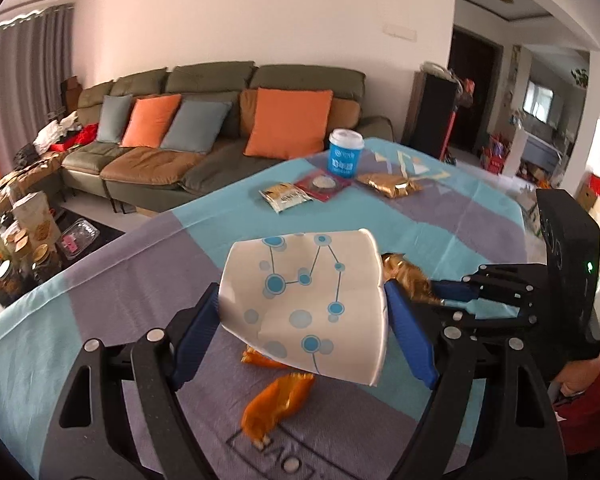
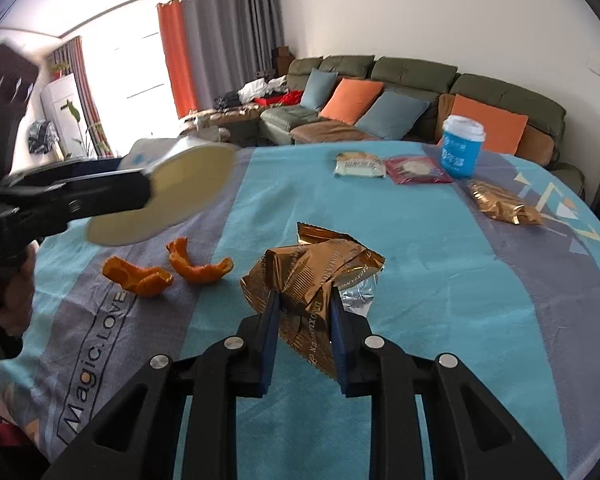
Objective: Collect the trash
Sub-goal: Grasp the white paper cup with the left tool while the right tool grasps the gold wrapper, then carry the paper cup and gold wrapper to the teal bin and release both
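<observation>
Your left gripper (image 1: 304, 308) clamps a crushed paper cup (image 1: 308, 304) above the tablecloth (image 1: 480, 220). Your right gripper (image 2: 305, 308) pinches a gold wrapper (image 2: 312, 276). Orange peels (image 2: 164, 268) lie left; far right, a blue cup (image 2: 462, 152).

A white paper cup (image 1: 304, 304) with blue dots lies sideways, centre frame. A crumpled gold wrapper (image 2: 312, 276) sits centre. Two orange peels (image 2: 140, 276) lie left of it; more wrappers (image 2: 500, 202) lie upper right.
</observation>
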### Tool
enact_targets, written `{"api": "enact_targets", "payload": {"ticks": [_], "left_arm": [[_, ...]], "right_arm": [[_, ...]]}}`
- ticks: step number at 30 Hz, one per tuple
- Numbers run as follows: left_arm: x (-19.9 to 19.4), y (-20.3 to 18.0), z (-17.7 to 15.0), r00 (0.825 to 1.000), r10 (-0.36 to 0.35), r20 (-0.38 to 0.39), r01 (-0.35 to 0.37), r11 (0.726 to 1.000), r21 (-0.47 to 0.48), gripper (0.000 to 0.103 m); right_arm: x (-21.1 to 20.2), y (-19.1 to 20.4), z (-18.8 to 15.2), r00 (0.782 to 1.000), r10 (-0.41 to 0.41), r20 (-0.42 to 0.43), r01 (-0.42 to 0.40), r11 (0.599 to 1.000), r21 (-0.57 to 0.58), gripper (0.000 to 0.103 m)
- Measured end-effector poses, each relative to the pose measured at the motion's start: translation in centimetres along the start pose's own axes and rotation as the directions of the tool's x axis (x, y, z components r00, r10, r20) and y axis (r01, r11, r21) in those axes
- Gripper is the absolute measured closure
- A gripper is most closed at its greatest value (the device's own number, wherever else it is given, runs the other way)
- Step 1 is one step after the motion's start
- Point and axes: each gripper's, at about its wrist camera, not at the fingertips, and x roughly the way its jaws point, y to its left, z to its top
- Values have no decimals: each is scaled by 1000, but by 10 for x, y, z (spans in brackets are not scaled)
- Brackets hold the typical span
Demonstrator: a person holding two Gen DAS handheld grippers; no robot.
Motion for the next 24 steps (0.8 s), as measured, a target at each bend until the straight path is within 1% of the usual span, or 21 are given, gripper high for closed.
{"api": "enact_targets", "payload": {"ticks": [3, 6, 8, 11, 15, 18, 19, 24], "left_arm": [[-26, 4, -10, 999, 32, 33, -31, 999, -38, 23], [-50, 10, -23, 995, 80, 53, -75, 994, -77, 23], [-69, 15, -31, 991, 118, 68, -110, 988, -112, 23], [-103, 21, -47, 978, 182, 99, -164, 972, -165, 23], [-154, 25, -69, 955, 261, 138, -224, 945, -236, 23], [-191, 26, -88, 930, 331, 159, -281, 921, -270, 23], [-201, 26, -93, 926, 342, 162, -289, 915, -282, 23], [-254, 28, -120, 887, 426, 179, -350, 872, -341, 23]], "right_arm": [[-15, 0, 3, 999, -11, 38, 11, 1000, -8, 81], [-27, 8, 10, 998, 0, 69, 2, 999, -32, 81], [-33, 18, 15, 996, 17, 86, -13, 998, -57, 81], [-39, 33, 22, 993, 48, 108, -38, 995, -94, 81], [-52, 60, 30, 984, 104, 142, -83, 986, -148, 81], [-59, 79, 33, 978, 145, 152, -116, 976, -186, 81], [-60, 86, 33, 976, 158, 153, -126, 972, -198, 81], [-68, 126, 35, 959, 241, 151, -195, 944, -267, 81]]}}
